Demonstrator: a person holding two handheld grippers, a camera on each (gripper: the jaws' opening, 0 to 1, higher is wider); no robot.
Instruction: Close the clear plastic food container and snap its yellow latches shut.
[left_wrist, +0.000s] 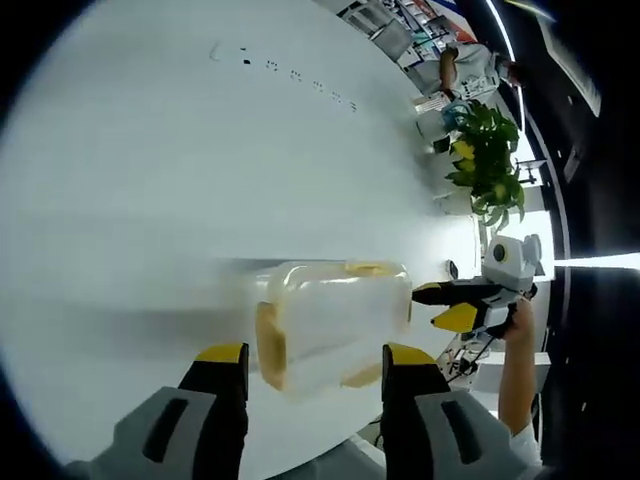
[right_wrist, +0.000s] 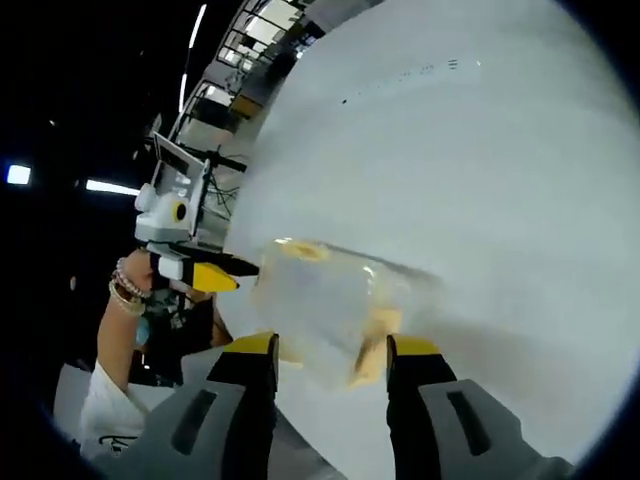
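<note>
The clear plastic food container (left_wrist: 335, 320) with yellow latches lies on the white table (left_wrist: 200, 180), blurred. My left gripper (left_wrist: 315, 352) is open, its yellow-tipped jaws standing either side of the container's near end. My right gripper (left_wrist: 452, 305) reaches in from the right, its jaw tips at the container's right side. In the right gripper view the same container (right_wrist: 325, 300) sits just ahead of my open right gripper (right_wrist: 334, 347). There the left gripper (right_wrist: 205, 273) comes in from the left, up against the container's edge. Whether the lid is seated I cannot tell.
The white table (right_wrist: 480, 180) stretches far beyond the container. A leafy green plant (left_wrist: 487, 160) stands past the table's edge at the right, with a person (left_wrist: 470, 65) behind it. A hand (left_wrist: 520, 330) holds the right gripper. An arm with bracelets (right_wrist: 122, 300) holds the left one.
</note>
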